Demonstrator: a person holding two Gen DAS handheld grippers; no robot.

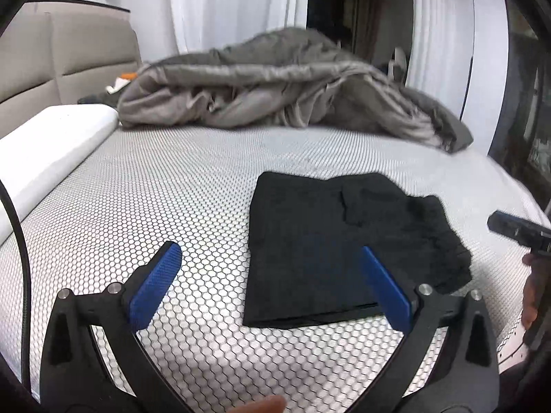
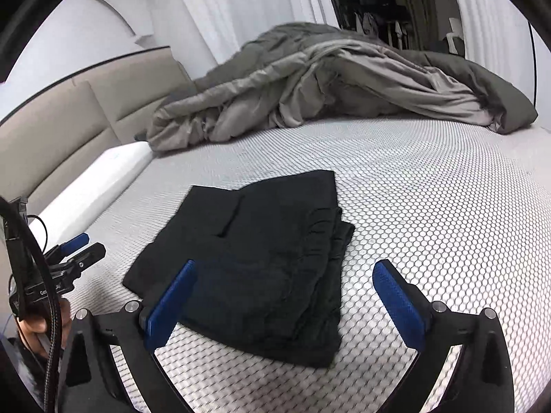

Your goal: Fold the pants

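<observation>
Both tools gape wide and hold nothing: the left tool [image 1: 270, 282] and the right tool [image 2: 286, 292] hover above the bed [image 1: 155, 206]. The folded black pants [image 2: 261, 258] lie flat on the mattress near its front edge, while a grey duvet [image 1: 275, 82] is heaped along the far edge.

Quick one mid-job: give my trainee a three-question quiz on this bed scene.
1. True or false: the left gripper holds the black pants.
2. What lies bunched at the far side of the mattress? A) grey duvet B) towels C) jackets
3. Fill in: the pants lie ____ in a stack.

Key: 1 false, both the left and the right gripper stand open and empty. 2 A, the grey duvet. 3 folded.
</observation>
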